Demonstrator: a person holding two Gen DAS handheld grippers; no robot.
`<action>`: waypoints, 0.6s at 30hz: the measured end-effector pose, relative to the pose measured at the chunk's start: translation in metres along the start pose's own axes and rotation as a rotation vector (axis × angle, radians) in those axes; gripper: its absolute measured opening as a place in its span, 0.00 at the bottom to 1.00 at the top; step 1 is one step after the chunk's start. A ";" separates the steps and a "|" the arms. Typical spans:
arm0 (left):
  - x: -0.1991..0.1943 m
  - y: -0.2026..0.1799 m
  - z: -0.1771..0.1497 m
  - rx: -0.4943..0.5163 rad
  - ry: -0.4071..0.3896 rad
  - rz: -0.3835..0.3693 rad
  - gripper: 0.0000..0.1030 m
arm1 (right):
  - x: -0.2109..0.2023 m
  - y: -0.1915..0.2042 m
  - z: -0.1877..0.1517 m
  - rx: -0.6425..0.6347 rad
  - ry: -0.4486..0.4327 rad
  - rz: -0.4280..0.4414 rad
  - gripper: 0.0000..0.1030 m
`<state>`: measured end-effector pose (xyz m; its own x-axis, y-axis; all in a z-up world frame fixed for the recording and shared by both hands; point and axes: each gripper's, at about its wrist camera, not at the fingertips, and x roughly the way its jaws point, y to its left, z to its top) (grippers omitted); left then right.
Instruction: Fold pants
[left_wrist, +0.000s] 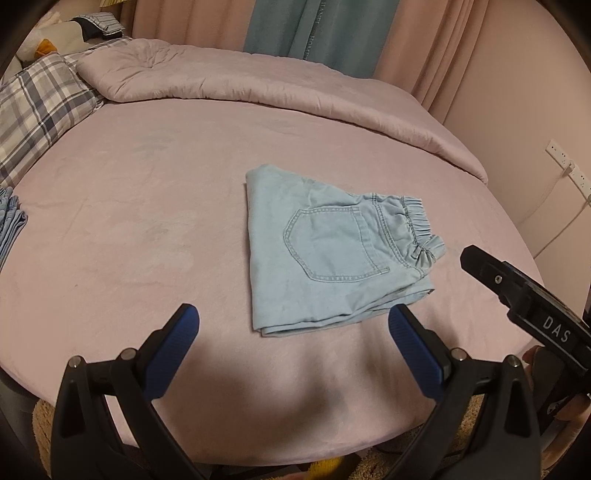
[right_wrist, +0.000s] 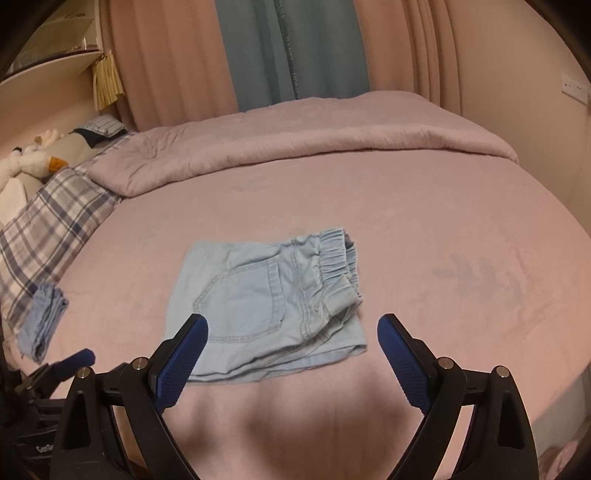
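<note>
Light blue denim pants (left_wrist: 325, 254) lie folded into a compact square on the pink bed, back pocket up and elastic waistband to the right; they also show in the right wrist view (right_wrist: 266, 306). My left gripper (left_wrist: 293, 321) is open and empty, hovering just in front of the pants' near edge. My right gripper (right_wrist: 291, 332) is open and empty, above the pants' near edge. The right gripper's body shows at the right of the left wrist view (left_wrist: 524, 295). A left fingertip shows at the lower left of the right wrist view (right_wrist: 79, 356).
A pink duvet (left_wrist: 258, 81) is bunched along the far side of the bed. A plaid pillow (left_wrist: 40, 103) lies at the left with plush toys (right_wrist: 26, 166) behind. Another folded blue garment (right_wrist: 44, 321) lies at the bed's left edge. Curtains (right_wrist: 288, 48) hang behind.
</note>
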<state>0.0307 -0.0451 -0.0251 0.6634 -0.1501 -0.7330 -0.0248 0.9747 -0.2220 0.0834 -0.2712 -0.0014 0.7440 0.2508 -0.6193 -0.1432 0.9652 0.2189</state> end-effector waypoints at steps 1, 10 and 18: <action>0.000 -0.001 -0.001 -0.001 0.000 0.002 0.99 | 0.000 0.001 -0.001 -0.001 0.000 -0.003 0.90; -0.002 -0.004 -0.003 0.003 -0.003 0.007 0.99 | -0.001 -0.002 -0.003 0.001 -0.008 -0.024 0.90; -0.002 -0.005 -0.004 0.002 -0.001 0.008 0.99 | 0.000 -0.002 -0.004 -0.002 -0.007 -0.037 0.90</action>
<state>0.0265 -0.0503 -0.0250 0.6638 -0.1425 -0.7342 -0.0283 0.9762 -0.2151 0.0812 -0.2730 -0.0055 0.7533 0.2143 -0.6218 -0.1166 0.9740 0.1944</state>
